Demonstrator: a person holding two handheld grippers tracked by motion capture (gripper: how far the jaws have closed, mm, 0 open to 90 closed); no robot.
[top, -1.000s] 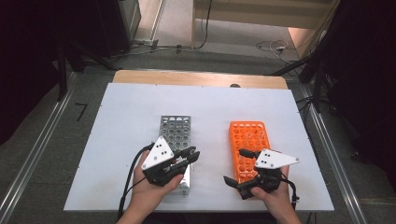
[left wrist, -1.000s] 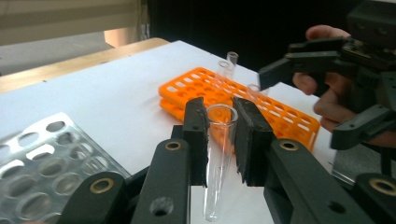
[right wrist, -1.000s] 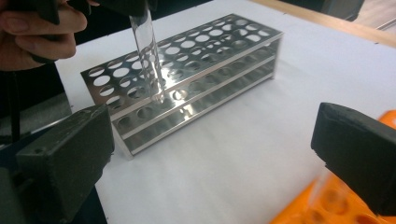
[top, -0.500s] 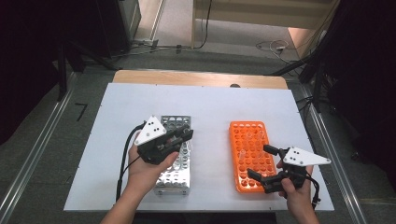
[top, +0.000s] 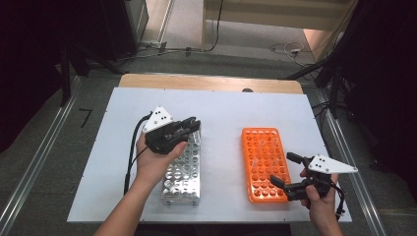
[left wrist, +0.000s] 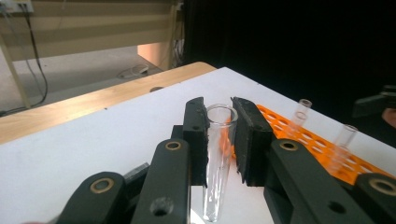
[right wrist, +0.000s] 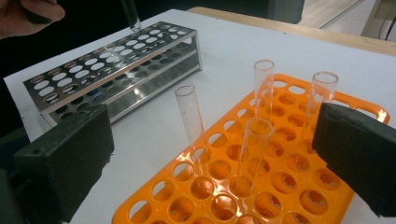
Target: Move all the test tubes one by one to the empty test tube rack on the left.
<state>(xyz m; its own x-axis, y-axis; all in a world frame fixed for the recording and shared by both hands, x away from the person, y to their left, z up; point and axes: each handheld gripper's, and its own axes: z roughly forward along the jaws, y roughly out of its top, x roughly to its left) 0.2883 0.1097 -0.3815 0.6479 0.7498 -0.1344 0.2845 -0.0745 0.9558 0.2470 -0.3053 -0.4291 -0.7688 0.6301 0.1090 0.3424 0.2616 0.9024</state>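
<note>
My left gripper (top: 190,126) hovers over the far end of the steel tube rack (top: 183,178). It is shut on a clear test tube (left wrist: 217,158) that hangs upright between the jaws; the tube's tip (right wrist: 132,17) sits just above the rack's top plate (right wrist: 112,60). My right gripper (top: 283,169) is open at the near right corner of the orange tube rack (top: 260,147), jaws wide apart with nothing between them. Several clear tubes (right wrist: 189,119) stand upright in the orange rack (right wrist: 280,186).
Both racks lie lengthwise on a white tabletop (top: 221,113) with a wooden strip (top: 206,82) along its far edge. Bare white surface separates the racks. Dark equipment and floor cables surround the table. The other hand's gripper (left wrist: 376,103) shows at the right of the left gripper view.
My left gripper carried the tube away from me along the steel rack, from its near end to its far end. My right gripper shifted right, off the orange rack's near end.
</note>
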